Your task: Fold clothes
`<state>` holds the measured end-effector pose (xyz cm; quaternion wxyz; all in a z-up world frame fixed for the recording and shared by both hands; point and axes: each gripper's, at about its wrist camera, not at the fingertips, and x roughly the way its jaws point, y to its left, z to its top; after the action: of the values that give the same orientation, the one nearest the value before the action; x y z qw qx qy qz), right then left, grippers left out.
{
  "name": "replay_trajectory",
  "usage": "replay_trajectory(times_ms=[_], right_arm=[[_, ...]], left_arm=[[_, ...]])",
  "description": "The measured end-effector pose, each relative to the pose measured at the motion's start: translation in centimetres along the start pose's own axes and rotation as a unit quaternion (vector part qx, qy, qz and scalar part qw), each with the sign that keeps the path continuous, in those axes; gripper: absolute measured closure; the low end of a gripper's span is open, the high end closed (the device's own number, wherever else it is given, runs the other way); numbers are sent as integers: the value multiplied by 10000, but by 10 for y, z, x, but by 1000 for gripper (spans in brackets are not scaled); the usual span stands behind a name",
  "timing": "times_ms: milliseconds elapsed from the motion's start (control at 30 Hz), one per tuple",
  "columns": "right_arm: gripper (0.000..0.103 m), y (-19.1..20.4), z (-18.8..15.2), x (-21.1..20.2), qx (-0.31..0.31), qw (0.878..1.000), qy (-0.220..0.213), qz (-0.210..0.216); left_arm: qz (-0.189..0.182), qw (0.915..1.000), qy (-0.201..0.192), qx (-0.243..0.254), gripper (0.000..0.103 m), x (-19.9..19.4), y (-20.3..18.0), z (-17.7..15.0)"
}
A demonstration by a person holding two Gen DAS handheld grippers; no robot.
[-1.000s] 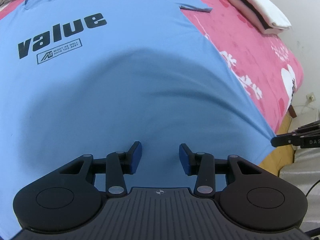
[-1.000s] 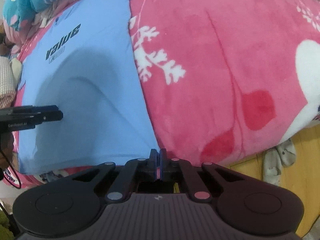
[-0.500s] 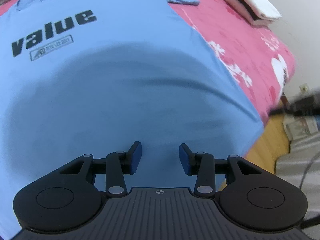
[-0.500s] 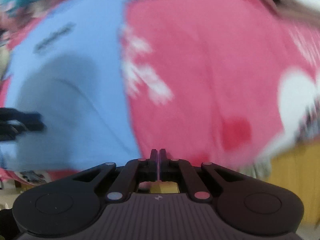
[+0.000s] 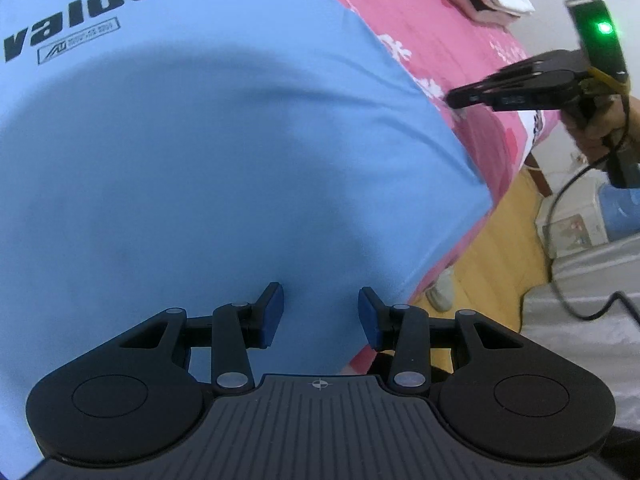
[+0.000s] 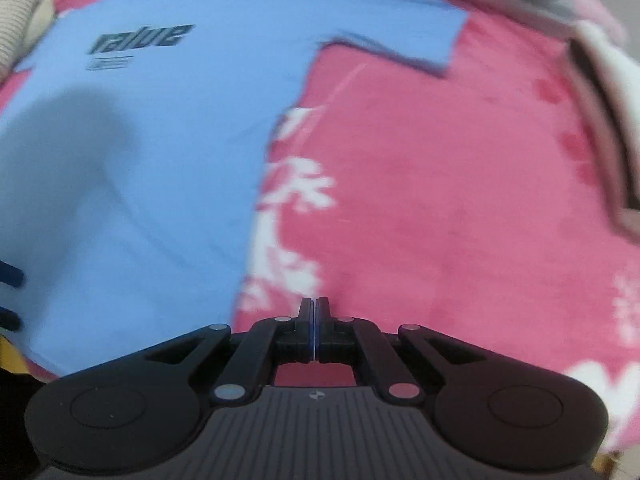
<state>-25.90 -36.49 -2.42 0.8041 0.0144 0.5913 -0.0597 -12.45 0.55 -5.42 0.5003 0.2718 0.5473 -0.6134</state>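
A home bedroom: a pink flowered blanket point(image 6: 440, 184) is covering the bed ahead, wooden floor point(image 5: 504, 248) showing beside.

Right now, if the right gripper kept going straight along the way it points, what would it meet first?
Most likely the pink blanket: the shut right gripper points down at it, just right of the blue T-shirt's side edge. Depth is unclear.

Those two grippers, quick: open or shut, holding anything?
Left gripper: open, empty, over the blue T-shirt.
Right gripper: shut, holding nothing, over the pink blanket.
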Motion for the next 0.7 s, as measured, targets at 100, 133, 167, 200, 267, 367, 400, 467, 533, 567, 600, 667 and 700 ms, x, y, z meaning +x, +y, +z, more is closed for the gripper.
replay_trajectory(times_ms=[100,133,167,200,267,367,400,467,533,567,600,667,700], right_arm=[[103,8,16,-5,-117,9991,-317,274],[103,14,24,-3,-231,9976,-468,461],[103,16,28,5,-412,9953,-577,658],[103,19,35,13,-589,9922,-626,899],[103,28,46,29,-934,9844,-639,1345],[103,19,61,54,-1261,9809,-564,1371],[103,1,66,58,-1026,9834,-607,1368],[103,-43,78,60,-30,9911,-699,1132],[103,-70,82,51,569,9909,-886,841],[103,-68,86,48,528,9891,-916,1025],[103,-65,91,46,460,9868,-940,1236],[103,-51,101,48,181,9810,-934,1693],[103,-39,107,52,-41,9768,-898,1941]], left_arm=[[-17,9999,-50,-105,62,1,2,-2],[-12,9999,-66,-138,62,1,2,-3],[-4,9998,-82,-169,62,2,2,-4],[15,9998,-101,-195,62,2,1,-4],[46,9995,-142,-273,62,3,0,-5],[62,9989,-191,-433,62,4,0,-6],[65,9986,-205,-479,62,4,0,-6],[70,9984,-226,-511,62,4,0,-7],[76,9982,-245,-541,62,4,0,-8],[82,9980,-254,-570,62,4,0,-8],[94,9977,-265,-622,62,5,0,-8],[144,9968,-288,-733,62,6,-3,-10],[179,9964,-295,-776,62,8,-5,-10]])
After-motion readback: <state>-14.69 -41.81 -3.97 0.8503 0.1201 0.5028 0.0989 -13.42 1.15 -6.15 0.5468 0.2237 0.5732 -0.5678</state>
